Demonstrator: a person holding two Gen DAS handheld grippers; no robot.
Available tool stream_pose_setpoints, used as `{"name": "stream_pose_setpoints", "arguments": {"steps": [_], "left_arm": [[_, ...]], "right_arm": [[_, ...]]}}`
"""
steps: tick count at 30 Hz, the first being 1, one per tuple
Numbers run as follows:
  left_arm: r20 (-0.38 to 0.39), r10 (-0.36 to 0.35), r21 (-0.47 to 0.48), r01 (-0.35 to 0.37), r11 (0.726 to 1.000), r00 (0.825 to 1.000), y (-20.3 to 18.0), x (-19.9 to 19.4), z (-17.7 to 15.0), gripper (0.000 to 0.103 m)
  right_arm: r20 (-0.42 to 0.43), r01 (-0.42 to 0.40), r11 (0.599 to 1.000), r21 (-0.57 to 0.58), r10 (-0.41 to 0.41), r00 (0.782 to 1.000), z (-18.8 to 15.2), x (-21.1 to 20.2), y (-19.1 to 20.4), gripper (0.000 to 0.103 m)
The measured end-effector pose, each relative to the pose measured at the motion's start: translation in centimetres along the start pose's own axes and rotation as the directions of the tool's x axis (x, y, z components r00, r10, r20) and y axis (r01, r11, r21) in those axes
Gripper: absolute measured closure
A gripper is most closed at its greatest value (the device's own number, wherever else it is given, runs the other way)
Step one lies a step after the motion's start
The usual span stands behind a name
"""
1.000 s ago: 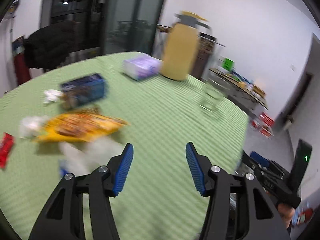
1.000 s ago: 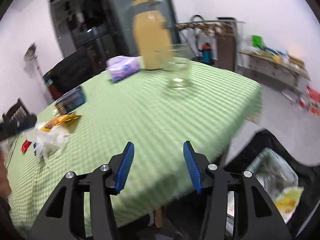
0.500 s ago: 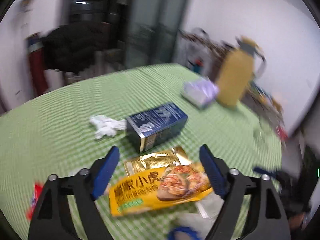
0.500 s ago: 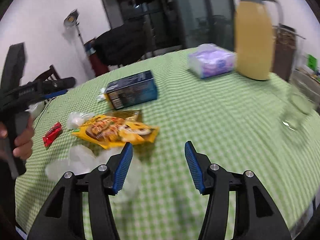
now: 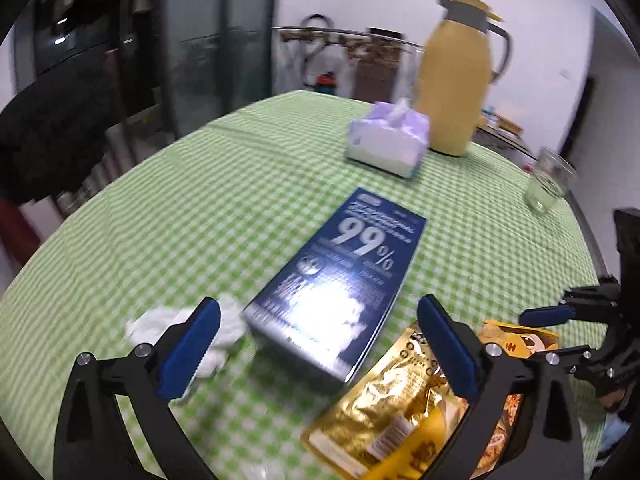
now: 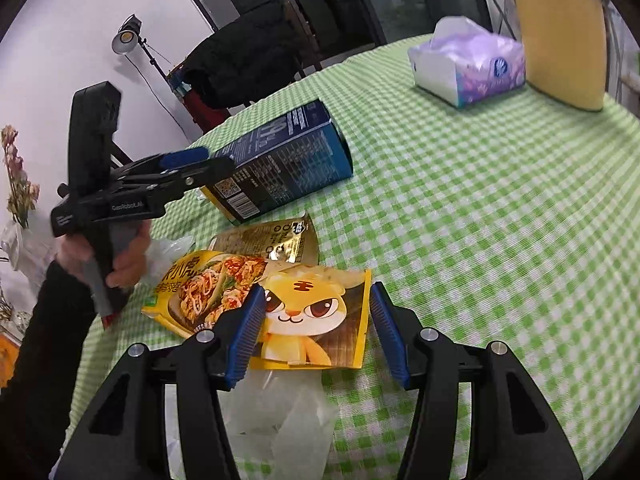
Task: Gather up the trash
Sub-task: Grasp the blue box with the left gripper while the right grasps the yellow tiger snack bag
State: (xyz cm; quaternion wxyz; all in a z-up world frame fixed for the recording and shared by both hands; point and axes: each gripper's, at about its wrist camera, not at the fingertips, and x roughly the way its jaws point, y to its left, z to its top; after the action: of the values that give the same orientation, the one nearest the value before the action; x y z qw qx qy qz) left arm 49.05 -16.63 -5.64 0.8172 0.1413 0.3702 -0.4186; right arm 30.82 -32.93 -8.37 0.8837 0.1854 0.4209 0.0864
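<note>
On the green checked table, a dark blue carton (image 5: 340, 284) (image 6: 280, 164) lies flat. My left gripper (image 5: 316, 344) is open, its jaws on either side of the carton's near end. A crumpled white tissue (image 5: 192, 328) lies left of it. A gold foil packet (image 5: 396, 396) (image 6: 272, 240) and a yellow snack bag with a tiger (image 6: 316, 316) lie beside it. My right gripper (image 6: 316, 332) is open around the tiger bag. Clear plastic wrap (image 6: 280, 412) lies under the right gripper.
A purple tissue pack (image 5: 388, 140) (image 6: 472, 64), a yellow thermos jug (image 5: 456, 84) and a drinking glass (image 5: 548, 180) stand at the far side. A dark coat (image 6: 244, 60) hangs on a chair behind the table. A lamp (image 6: 128, 36) stands at left.
Both grippers have swung from the table's far edge toward the trash and closed in. The left now frames the blue carton; the right now frames the tiger bag.
</note>
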Motion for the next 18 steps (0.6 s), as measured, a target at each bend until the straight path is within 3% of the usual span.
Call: {"name": "stream_pose_setpoints", "arguments": {"steps": [2,7,9,12,14,18], "left_arm": [[-0.044,-0.058,0.019,0.059,0.998,0.997,0.1,0.8,-0.1,0.007],[-0.129,0.012,0.051,-0.006,0.999,0.992,-0.6,2.4,0.3,0.01],[-0.096,-0.015,0.01,0.016,1.0,0.995,-0.2,2.1,0.5,0.027],[-0.059,-0.061,0.006,0.062,0.998,0.996,-0.7,1.0,0.3,0.029],[-0.057,-0.002,0.028,0.003,1.0,0.998,-1.3,0.4,-0.1,0.03],[-0.032,0.065,-0.024,-0.066,0.998,0.997,-2.0,-2.2,-0.5,0.032]], "right_arm": [[-0.01,-0.025,0.999,0.021,0.025,1.0,-0.3,-0.1,-0.2,0.05],[-0.034,-0.103,0.986,0.132,0.108,0.994,-0.8,-0.4,-1.7,0.05],[-0.024,-0.124,0.981,0.151,0.129,0.991,-0.8,-0.7,-2.0,0.05],[-0.029,-0.161,0.97,0.182,0.169,0.985,-0.8,-0.3,-2.1,0.064],[-0.035,-0.182,0.961,0.208,0.194,0.98,-0.8,0.1,-2.3,0.077],[-0.012,-0.226,0.942,0.248,0.236,0.972,-1.0,-0.3,-2.4,0.09]]}}
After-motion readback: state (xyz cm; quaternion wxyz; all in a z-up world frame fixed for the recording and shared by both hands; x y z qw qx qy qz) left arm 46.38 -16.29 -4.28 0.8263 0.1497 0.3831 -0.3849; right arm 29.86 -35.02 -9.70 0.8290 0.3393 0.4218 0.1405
